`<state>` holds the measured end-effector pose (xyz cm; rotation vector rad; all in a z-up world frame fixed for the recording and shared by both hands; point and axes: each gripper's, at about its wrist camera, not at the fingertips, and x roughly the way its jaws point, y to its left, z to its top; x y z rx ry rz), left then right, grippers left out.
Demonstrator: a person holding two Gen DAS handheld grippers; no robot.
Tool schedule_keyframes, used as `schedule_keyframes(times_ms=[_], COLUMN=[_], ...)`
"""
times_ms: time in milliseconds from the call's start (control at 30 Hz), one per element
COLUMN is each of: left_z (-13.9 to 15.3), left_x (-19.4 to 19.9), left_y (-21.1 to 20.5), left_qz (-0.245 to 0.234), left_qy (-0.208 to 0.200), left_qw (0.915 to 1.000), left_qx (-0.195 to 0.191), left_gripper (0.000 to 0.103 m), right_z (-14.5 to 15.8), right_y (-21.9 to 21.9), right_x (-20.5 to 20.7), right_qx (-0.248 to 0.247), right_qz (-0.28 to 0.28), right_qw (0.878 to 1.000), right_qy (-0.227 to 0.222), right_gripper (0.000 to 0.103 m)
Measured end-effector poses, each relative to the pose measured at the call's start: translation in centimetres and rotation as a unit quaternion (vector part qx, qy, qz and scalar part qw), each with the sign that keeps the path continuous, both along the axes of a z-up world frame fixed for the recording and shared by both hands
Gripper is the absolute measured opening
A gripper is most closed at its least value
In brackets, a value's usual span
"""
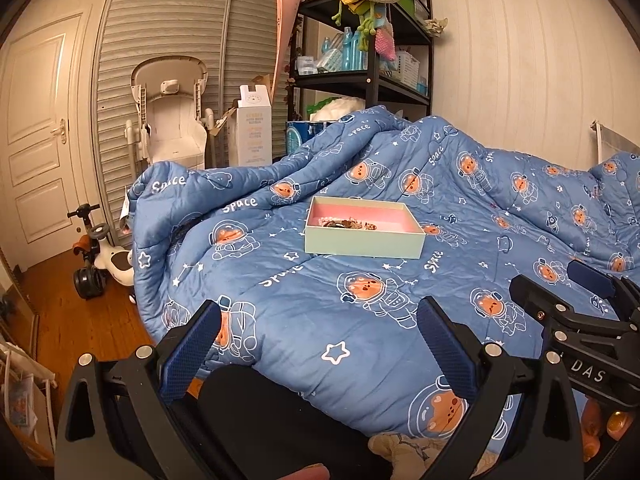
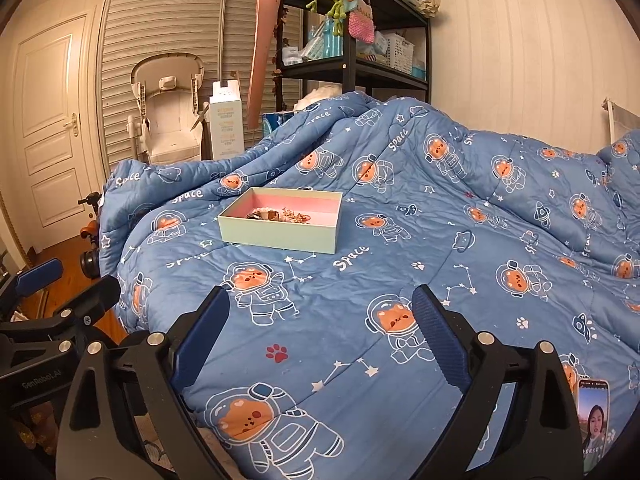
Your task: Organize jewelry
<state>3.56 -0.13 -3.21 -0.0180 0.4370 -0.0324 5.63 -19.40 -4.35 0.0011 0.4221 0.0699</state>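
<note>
A shallow pale-green box [image 1: 362, 242] with a pink inside lies on the blue quilt; it also shows in the right wrist view [image 2: 276, 236]. A heap of jewelry [image 1: 346, 223] lies inside it, with beads and gold-coloured pieces [image 2: 278, 215]. My left gripper [image 1: 320, 344] is open and empty, well short of the box. My right gripper [image 2: 320, 332] is open and empty, also short of the box. The right gripper shows at the right edge of the left wrist view [image 1: 576, 300], and the left gripper at the left edge of the right wrist view [image 2: 60, 288].
The blue space-print quilt [image 1: 400, 300] covers the bed. A phone [image 2: 594, 420] with a lit screen lies at the bed's near right. A black shelf rack [image 1: 360, 40], a white high chair [image 1: 172, 120] and a ride-on toy [image 1: 100, 264] stand beyond the bed's left side.
</note>
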Motion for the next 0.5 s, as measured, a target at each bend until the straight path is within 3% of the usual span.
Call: schedule_keyframes(times_ms=[500], left_z=[0.07], left_x=[0.03], left_y=[0.17], left_qz=[0.012], left_qy=[0.003], left_qw=[0.9999], left_qx=[-0.005], left_gripper=[0.096], right_z=[-0.02], right_y=[0.03], right_x=[-0.07], right_qx=[-0.001], right_qz=[0.001], right_qw=[1.000], right_qy=[-0.001], right_gripper=[0.094])
